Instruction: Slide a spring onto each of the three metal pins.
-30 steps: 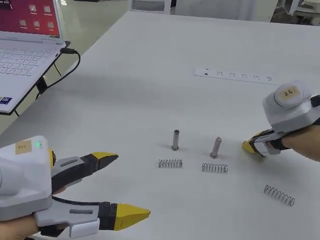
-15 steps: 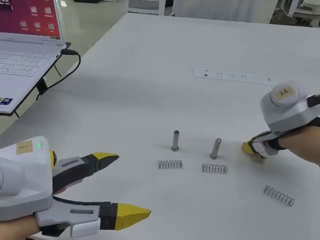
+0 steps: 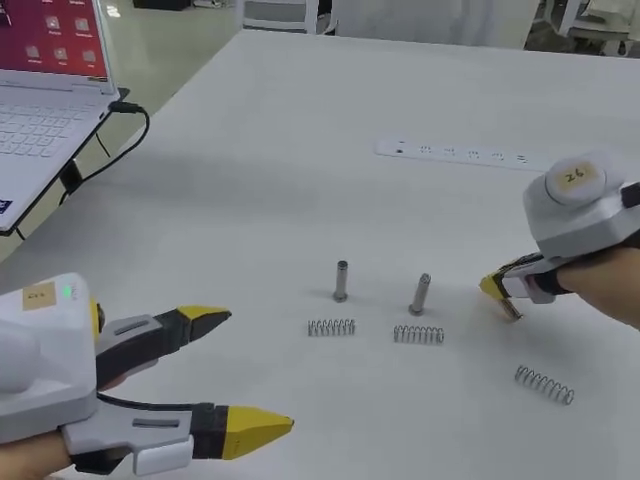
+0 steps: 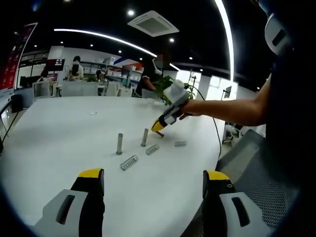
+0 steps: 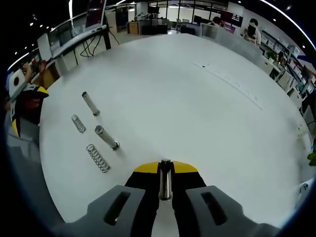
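view shift: the whole head view has slid a little since 1 s ago. i put that down to my headset; pins and springs keep their spacing on the table (image 3: 300,180).
change: small. the right gripper (image 3: 497,288) looks slightly raised and tipped compared with 1 s ago, with a bit of metal poking out below its yellow tips.
right gripper fingers: clenched on the 3rd pin (image 5: 165,180), which lies lengthwise in the slot between the jaws, seen in the right gripper view.
left gripper (image 3: 255,370): unchanged, jaws spread wide, nothing between them, hovering at my near left, well apart from the parts.
standing pins: 2 upright, the left pin (image 3: 342,281) and the middle pin (image 3: 420,294), both bare.
springs: 3, all lying flat. the left spring (image 3: 331,327) is just in front of the left pin, the middle spring (image 3: 418,334) just in front of the middle pin, and the right spring (image 3: 544,384) is off to the right, near the right gripper.
progress, my judgement: 0 of 3 springs on; the lifted pin suggests the 1st threading is being set up.
next, my judgement: either stand the 3rd pin up or bring the right spring to it with the free left gripper.
risk: a smooth pin in a pinch grip could swivel or slip.
background: laptop (image 3: 40,110) and power strip (image 3: 460,155), clear of the work.
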A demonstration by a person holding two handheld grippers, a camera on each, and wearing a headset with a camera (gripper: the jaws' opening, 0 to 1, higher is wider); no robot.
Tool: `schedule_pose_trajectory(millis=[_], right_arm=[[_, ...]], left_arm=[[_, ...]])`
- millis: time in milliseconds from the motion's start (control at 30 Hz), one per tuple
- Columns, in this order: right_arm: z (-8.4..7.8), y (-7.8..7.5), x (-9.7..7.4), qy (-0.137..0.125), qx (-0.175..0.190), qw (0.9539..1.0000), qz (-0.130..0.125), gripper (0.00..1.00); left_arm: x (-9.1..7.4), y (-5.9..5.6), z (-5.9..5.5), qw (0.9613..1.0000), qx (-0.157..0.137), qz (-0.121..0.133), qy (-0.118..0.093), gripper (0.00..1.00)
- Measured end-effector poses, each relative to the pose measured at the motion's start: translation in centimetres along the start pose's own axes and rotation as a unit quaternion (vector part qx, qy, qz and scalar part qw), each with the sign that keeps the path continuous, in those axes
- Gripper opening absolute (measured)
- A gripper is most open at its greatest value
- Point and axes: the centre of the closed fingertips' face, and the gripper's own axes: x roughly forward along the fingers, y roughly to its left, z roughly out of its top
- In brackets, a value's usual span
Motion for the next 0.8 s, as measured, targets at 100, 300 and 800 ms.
schedule_pose_trajectory(millis=[100, 300, 800], right_arm=[[0.0, 0.1, -0.3, -0.003, 0.002, 1.0000, -0.001, 0.05], [0.0, 0.1, -1.0, -0.010, 0.002, 0.9999, -0.008, 0.05], [-0.4, 0.0, -2.2, -0.024, 0.010, 0.9995, -0.019, 0.05]], left_arm=[[0.0, -0.1, 0.0, 1.0000, 0.001, -0.001, 0.000, 0.79], [0.0, -0.2, 0.1, 1.0000, 0.004, -0.003, -0.001, 0.78], [0.0, -0.6, 0.2, 0.9999, 0.010, -0.007, 0.000, 0.78]])
